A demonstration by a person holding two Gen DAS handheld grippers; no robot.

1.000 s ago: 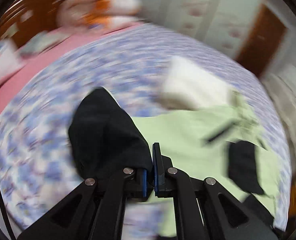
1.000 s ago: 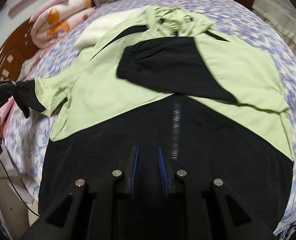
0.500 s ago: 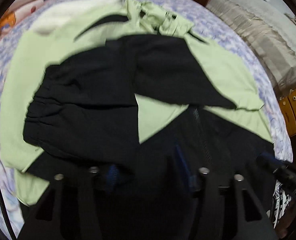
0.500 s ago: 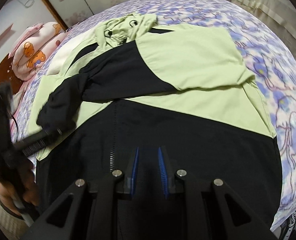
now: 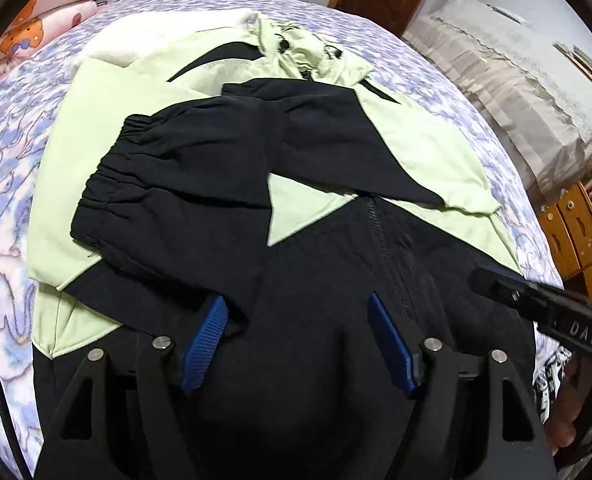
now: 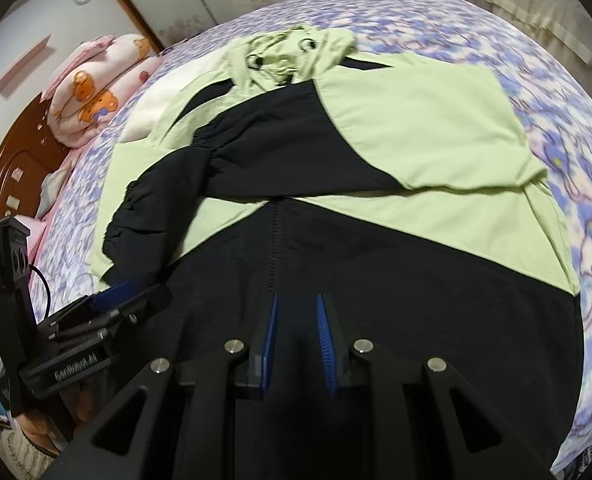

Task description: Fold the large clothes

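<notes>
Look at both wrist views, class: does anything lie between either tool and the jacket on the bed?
Nothing visible does. The left tool hangs open right over the jacket, by the black folded sleeve. The right tool is also open above the black hem. Only the jacket's own cloth lies beneath both.

Floral bedspread (image 5: 8, 152), rolled pink quilt (image 6: 92, 96)

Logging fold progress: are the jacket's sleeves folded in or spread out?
Folded in. Both black sleeves lie crossed over the chest of the jacket, cuffs on the green panel.
</notes>
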